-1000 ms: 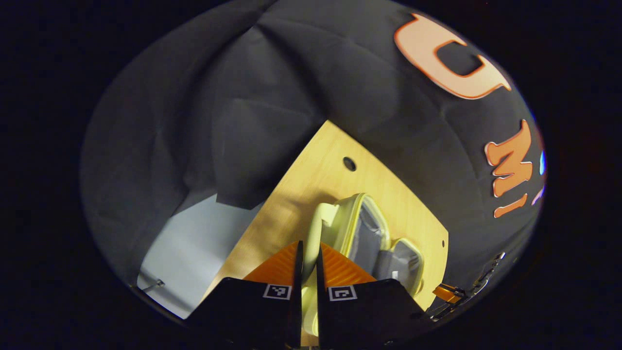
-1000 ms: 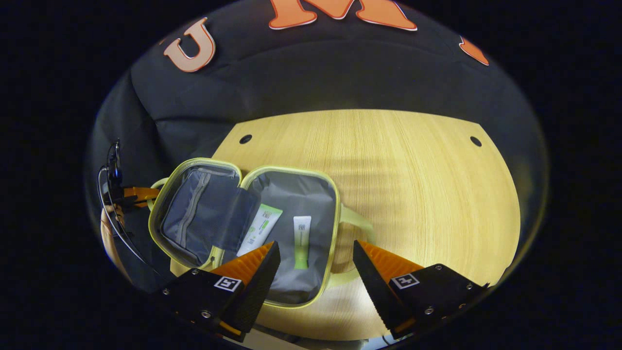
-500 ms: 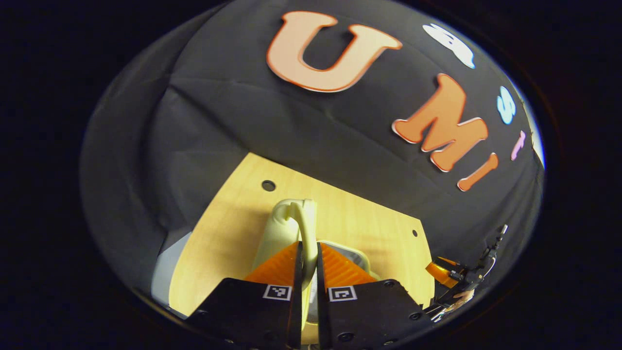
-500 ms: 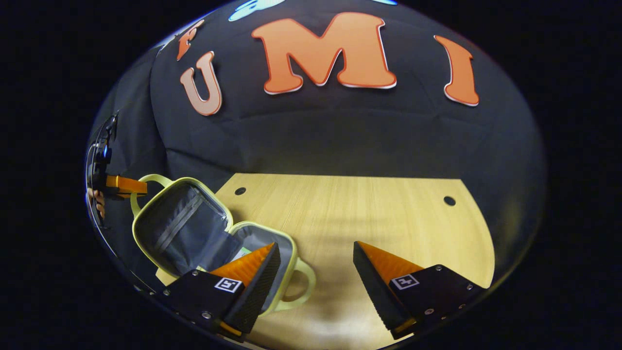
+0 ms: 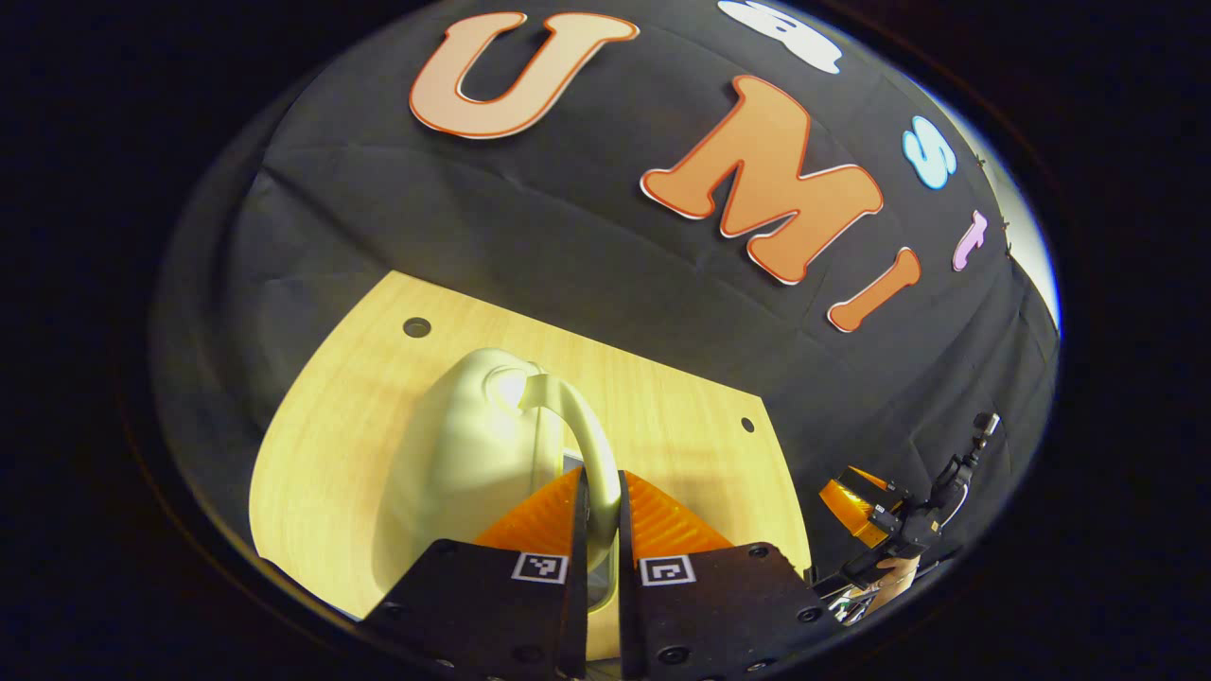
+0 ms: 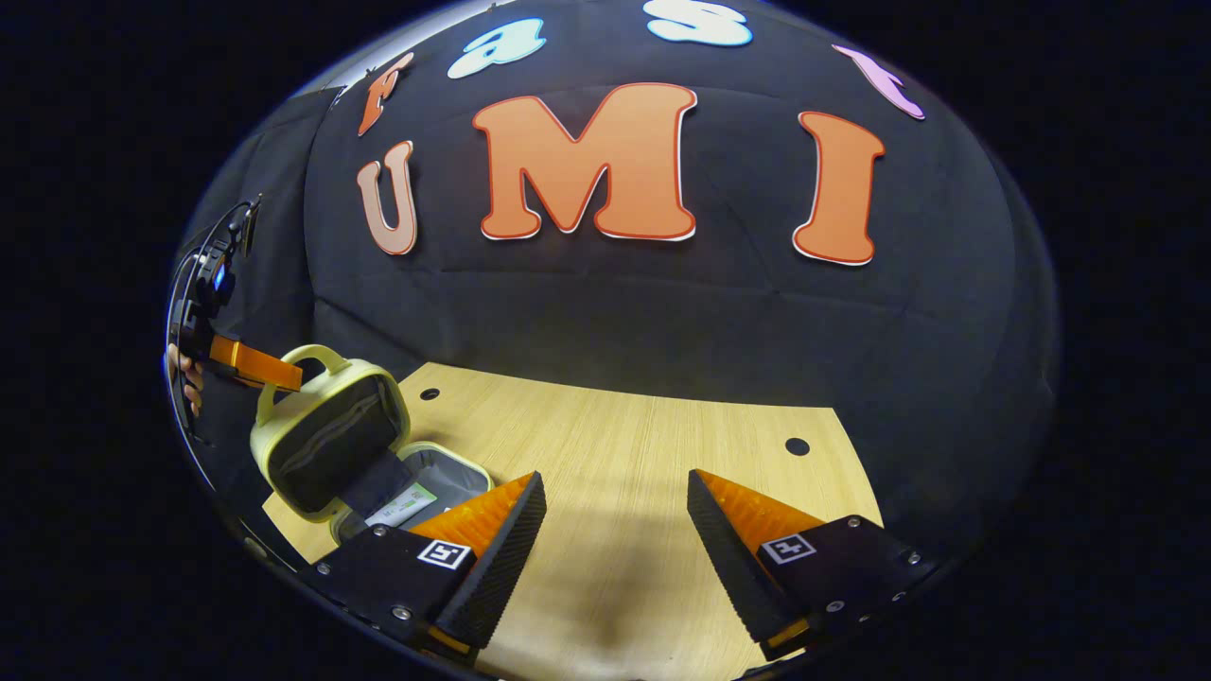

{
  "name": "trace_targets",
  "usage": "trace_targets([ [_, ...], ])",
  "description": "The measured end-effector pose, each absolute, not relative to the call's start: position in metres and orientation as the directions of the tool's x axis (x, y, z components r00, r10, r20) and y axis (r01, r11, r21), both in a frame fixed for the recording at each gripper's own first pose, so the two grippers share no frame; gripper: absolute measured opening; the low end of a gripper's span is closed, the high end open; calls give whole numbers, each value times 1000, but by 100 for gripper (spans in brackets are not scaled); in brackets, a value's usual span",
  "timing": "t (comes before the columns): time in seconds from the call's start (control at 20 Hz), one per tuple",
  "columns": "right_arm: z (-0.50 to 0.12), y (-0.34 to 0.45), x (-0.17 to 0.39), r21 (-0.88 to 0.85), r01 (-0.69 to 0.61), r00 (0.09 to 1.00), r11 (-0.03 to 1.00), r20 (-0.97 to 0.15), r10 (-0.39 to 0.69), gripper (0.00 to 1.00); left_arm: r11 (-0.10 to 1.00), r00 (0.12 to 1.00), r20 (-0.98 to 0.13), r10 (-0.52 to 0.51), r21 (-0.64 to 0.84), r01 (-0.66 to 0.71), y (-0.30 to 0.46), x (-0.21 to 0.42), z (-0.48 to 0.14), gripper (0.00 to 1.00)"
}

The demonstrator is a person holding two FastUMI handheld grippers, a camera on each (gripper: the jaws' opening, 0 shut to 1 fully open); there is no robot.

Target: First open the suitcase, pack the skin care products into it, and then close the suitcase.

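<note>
The pale yellow-green suitcase [image 6: 326,440] stands at the table's left with its lid raised about upright over the base. A white and green skin care tube [image 6: 402,506] lies in the grey-lined base. My left gripper [image 5: 599,478] is shut on the lid's handle [image 5: 577,426], and the lid's outer shell [image 5: 454,454] rises in front of it. That left gripper [image 6: 251,364] grips the handle [image 6: 317,357] from the left, held by a hand. My right gripper [image 6: 615,520] hangs open over bare table, to the right of the case, holding nothing.
The wooden table [image 6: 643,454] has small round holes near its back corners [image 6: 798,445]. Black cloth wall stands close behind it. The right gripper [image 5: 866,501], held by a hand, is off the table's right edge in the left gripper view.
My left gripper has swung the lid from lying flat open to about upright over the base. The right gripper has drawn back from over the case, staying open.
</note>
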State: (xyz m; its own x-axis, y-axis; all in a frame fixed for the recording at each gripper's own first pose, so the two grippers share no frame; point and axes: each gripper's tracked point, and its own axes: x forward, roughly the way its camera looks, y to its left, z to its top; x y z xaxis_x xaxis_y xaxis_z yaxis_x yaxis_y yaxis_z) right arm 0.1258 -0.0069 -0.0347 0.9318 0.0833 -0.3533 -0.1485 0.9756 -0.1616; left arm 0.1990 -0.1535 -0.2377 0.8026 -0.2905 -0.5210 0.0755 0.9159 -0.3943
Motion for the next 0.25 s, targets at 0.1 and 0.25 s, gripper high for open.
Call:
trace_targets([
  [0.1,-36,-23,119,-161,-142,932,977,-353,77,96,919,788,-538,-301,-385,88,-181,200,-248,13],
  [0.25,-41,-53,105,-157,-123,936,980,-347,62,96,919,749,-575,-329,-376,115,-223,204,-272,14],
])
